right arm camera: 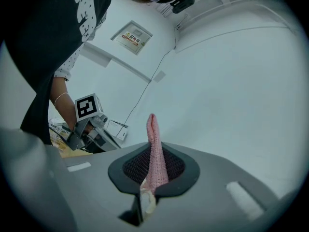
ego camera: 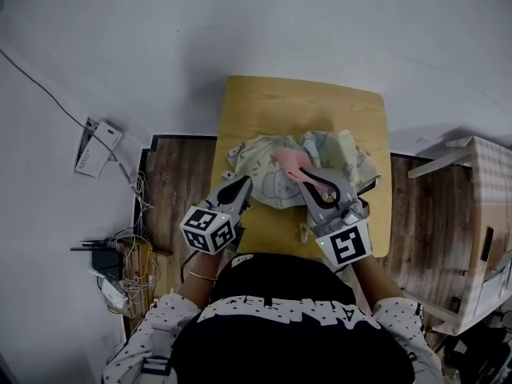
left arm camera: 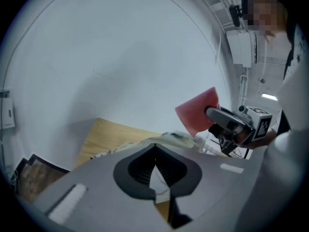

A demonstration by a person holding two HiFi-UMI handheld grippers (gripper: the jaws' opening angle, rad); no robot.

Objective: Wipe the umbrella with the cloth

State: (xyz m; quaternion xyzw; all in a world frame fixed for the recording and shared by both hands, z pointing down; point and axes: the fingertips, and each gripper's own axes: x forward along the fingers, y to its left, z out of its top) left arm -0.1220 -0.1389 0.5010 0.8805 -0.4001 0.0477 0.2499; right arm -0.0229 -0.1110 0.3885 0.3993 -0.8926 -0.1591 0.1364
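The umbrella point(ego camera: 276, 170) lies folded and crumpled in the middle of the wooden counter point(ego camera: 320, 102), and its bundle runs from my left to my right. Both grippers stand on its near side. The left gripper point(ego camera: 238, 189) is at the umbrella's left end. It is closed, and between its pads I see a pale sliver that I take for the umbrella's fabric, so I judge it is pinching that edge. The right gripper point(ego camera: 308, 176) is over the umbrella's right half and is clamped on the pink cloth point(ego camera: 290, 162), which stands out past its tips above the fabric. The right gripper is therefore the nearer one for wiping: the surface is directly under the cloth, and a stroke along the bundle seems the natural one. A cardboard box point(ego camera: 488, 214) stands far to the umbrella's right; I cannot see what is in it.
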